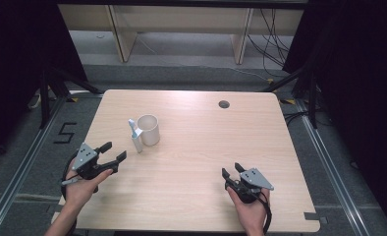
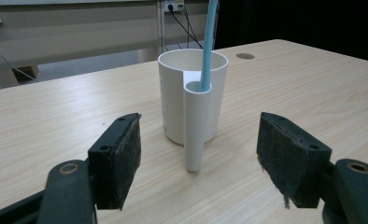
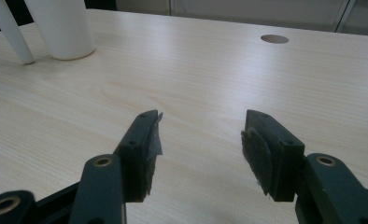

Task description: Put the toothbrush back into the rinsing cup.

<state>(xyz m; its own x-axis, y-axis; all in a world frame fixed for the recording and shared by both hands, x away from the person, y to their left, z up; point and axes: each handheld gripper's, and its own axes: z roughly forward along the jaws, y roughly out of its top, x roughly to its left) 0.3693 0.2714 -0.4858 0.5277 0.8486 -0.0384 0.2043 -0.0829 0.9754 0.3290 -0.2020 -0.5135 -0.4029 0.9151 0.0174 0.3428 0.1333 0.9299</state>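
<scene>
Resting at the near right of the worktop point(image 1: 196, 191), the right hand-held gripper point(image 1: 232, 170) sits in the person's right hand point(image 1: 250, 209), its jaws released with nothing between them. In the right gripper view its two black jaws stand apart over bare wood, their dark pads point(image 3: 256, 151) frayed at the edges.

At the near left, the left hand-held gripper point(image 1: 114, 151) is carried in the left hand point(image 1: 81, 189) and points toward the far right, at the cup. Its jaws are spread wide and grasp nothing; the left gripper view shows the pads point(image 2: 126, 156) on either side of an open gap, with the cup straight ahead and apart from them. A grey three-cornered plate point(image 1: 85, 155) lies on top of this gripper, and one like it tops the right gripper.

Farther in, left of the worktop's middle, stands the white cup point(image 1: 149, 129), upright and open at the top. A narrow white tube point(image 2: 194, 126) is joined to its near side and slants down so that its foot rests on the wood just in front of the cup. A light blue toothbrush point(image 2: 207, 46) stands in that tube, its handle rising above the cup's rim; in the high view its head point(image 1: 131, 124) shows just left of the cup.

Toward the far right of the worktop there is a round cable hole point(image 1: 224, 104). Beyond the far edge lie a grey floor point(image 1: 181, 73), pale wooden furniture legs point(image 1: 123, 39) and some black cables point(image 1: 272, 44).
</scene>
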